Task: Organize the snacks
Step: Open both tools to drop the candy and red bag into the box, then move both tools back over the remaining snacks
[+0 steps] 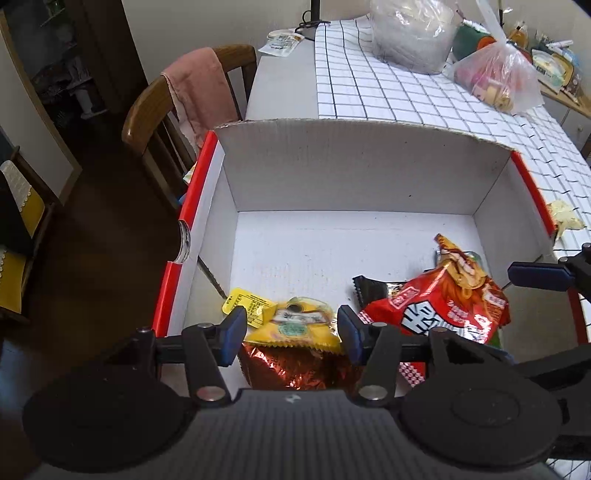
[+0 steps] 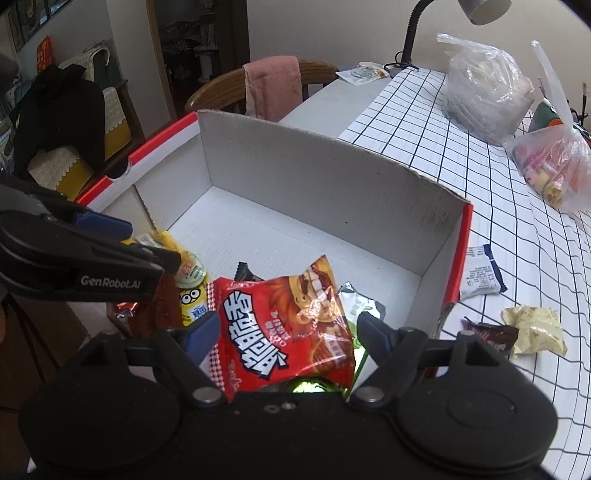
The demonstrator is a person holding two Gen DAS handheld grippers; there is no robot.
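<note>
A white cardboard box with red edges sits on the table. Inside lie a yellow snack packet, a shiny brown foil packet, a red noodle-snack bag and a dark packet. My left gripper is open above the yellow packet, holding nothing; it also shows in the right wrist view. My right gripper is open with its fingers on either side of the red bag. A blue-white packet, a brown wrapper and a pale yellow wrapper lie on the table outside the box.
The table has a white grid cloth. Plastic bags stand at the back. A wooden chair with a pink towel stands left of the table. A lamp is at the back.
</note>
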